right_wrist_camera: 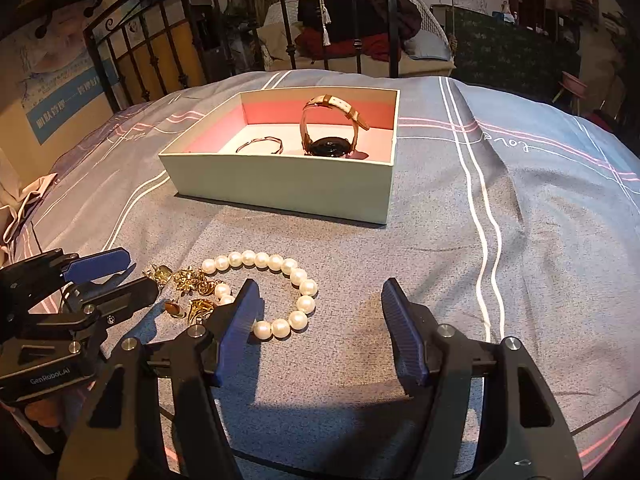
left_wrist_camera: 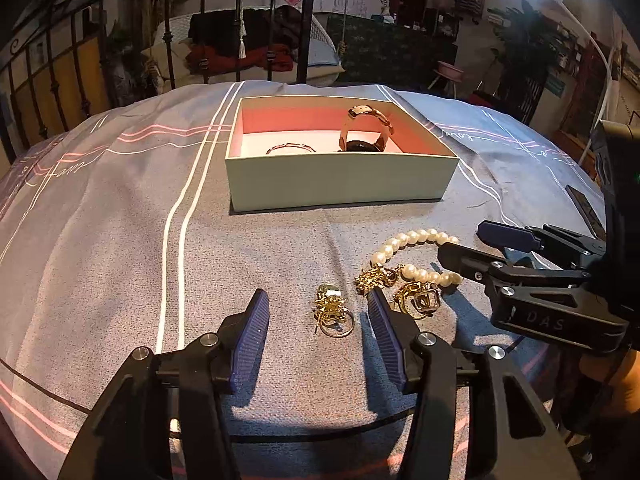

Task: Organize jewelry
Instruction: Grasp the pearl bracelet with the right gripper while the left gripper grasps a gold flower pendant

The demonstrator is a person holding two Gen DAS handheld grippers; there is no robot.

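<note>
On the grey striped bedspread (right_wrist_camera: 540,240) the loose jewelry lies in a tight cluster near the front, and a shallow pale-green box (left_wrist_camera: 340,184) with a pink lining sits further back with a clear band of cloth between the two. Inside the box a wristwatch (right_wrist_camera: 326,136) stands on its dial with the tan strap arched up, and a thin bangle (left_wrist_camera: 291,148) lies flat beside it on the box floor.

The left gripper (left_wrist_camera: 318,312) has its jaws apart, straddling a gold ring (left_wrist_camera: 334,314) with a leafy ornament; neither blue pad touches it, and open cloth shows on both sides of the ring. Just beyond its right pad lies a second gold piece (left_wrist_camera: 418,298), probably another ring or a brooch, though glare makes it hard to tell. It touches a pearl bracelet (right_wrist_camera: 280,292) whose loop ends in a gold clasp cluster (left_wrist_camera: 374,276).

The right gripper (right_wrist_camera: 320,304) is also spread wide and holds nothing; its left pad overlaps the near edge of the pearl loop in view, while its right pad stands over bare cloth. To the right of the pearls the bedspread is bare out to its edge. Behind the box the cloth runs to a black iron bed frame (right_wrist_camera: 288,32).
</note>
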